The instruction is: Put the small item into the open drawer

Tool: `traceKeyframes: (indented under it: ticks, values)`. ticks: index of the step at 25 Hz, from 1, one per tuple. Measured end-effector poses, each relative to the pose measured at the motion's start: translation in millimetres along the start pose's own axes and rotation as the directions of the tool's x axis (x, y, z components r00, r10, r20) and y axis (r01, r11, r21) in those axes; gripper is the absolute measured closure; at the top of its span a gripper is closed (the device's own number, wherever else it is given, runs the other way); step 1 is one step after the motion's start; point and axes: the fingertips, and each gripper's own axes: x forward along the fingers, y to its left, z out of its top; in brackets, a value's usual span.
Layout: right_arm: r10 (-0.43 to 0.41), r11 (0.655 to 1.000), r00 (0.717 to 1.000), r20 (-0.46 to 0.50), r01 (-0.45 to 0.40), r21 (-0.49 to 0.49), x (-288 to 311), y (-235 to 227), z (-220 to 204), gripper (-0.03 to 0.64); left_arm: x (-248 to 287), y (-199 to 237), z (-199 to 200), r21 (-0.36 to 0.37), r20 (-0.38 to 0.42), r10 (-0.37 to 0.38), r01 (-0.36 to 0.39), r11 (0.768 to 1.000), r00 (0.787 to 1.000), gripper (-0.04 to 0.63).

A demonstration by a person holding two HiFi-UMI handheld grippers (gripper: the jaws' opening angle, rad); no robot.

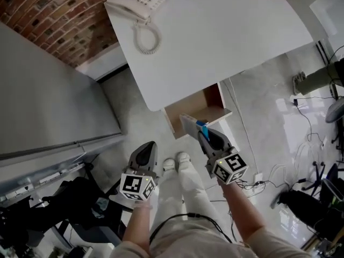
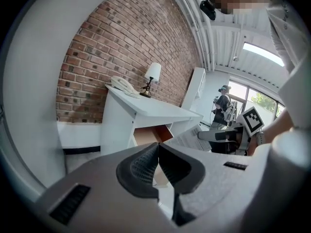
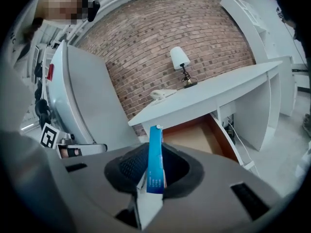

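Right tool point(image 3: 153, 168) clamps the blue packet point(image 3: 155, 149) edge-up, just short of the open drawer point(image 3: 197, 136) under the tabletop point(image 3: 214, 98), thin side leading, I reckon, to slip in cleanly; left tool point(image 2: 158, 160) is pinched shut, empty, held aside.

drawer point(image 1: 194, 109) open from above near its front — desk top point(image 1: 215, 31) overhangs the rest.

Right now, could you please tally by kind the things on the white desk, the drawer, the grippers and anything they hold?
Telephone: 1
Lamp: 1
Open drawer: 1
Blue box: 1
Grippers: 2, the left gripper and the right gripper
Total: 6
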Motion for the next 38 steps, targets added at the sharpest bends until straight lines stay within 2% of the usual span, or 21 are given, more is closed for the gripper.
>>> traceKeyframes:
  ticks: [6,14,28,38]
  values:
    - [-0.009,0.995,0.997,-0.083,0.001,-0.101,32.7,-8.2,-26.6,0.537,21.0,1.0,-16.9,-0.017,-0.015,-0.001,0.0,1.0,1.0,0.589]
    - [-0.027,0.975,0.978,-0.209,-0.021,-0.222,66.3,-11.5,-58.4,0.535,30.3,14.6,-39.8,-0.045,-0.036,0.022,-0.024,0.999,0.999,0.589]
    - [-0.055,0.898,0.94,-0.337,-0.101,-0.428,102.8,-10.8,-95.0,0.534,41.0,29.4,-53.7,-0.068,-0.028,0.044,-0.046,0.997,0.999,0.589]
    - [-0.068,0.883,0.919,-0.389,-0.126,-0.453,116.4,-13.3,-107.6,0.529,41.7,36.2,-62.2,-0.08,-0.028,0.071,-0.073,0.994,0.997,0.589]
